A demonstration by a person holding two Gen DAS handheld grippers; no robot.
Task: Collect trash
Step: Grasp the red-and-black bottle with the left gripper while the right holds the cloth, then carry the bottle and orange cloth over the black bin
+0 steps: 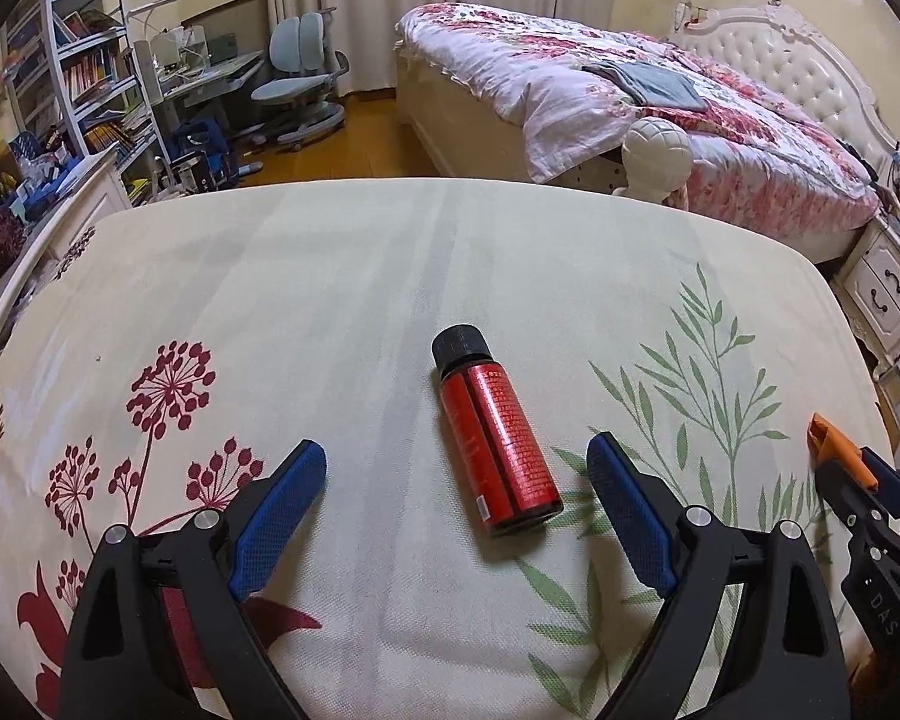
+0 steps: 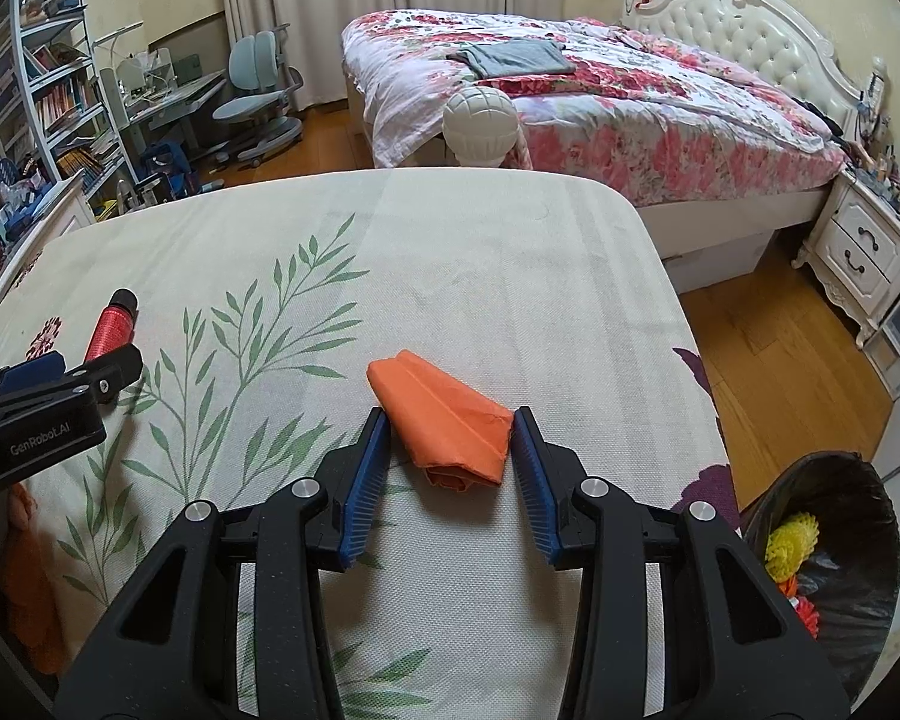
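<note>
Your left gripper (image 1: 456,459) is spread wide, its blue pads either side of the red bottle (image 1: 498,438), which lies on its side on the floral tablecloth (image 1: 330,276), untouched. Your right gripper (image 2: 448,441) brackets the folded orange paper (image 2: 444,420), pads close to or just touching it; whether they grip it cannot be told. Beside the table's right edge stands the black-lined trash bin (image 2: 834,480).

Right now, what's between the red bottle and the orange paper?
Only flowered cloth lies between the red bottle and the orange paper, and the left gripper tip pokes in, seen from the right wrist.
</note>
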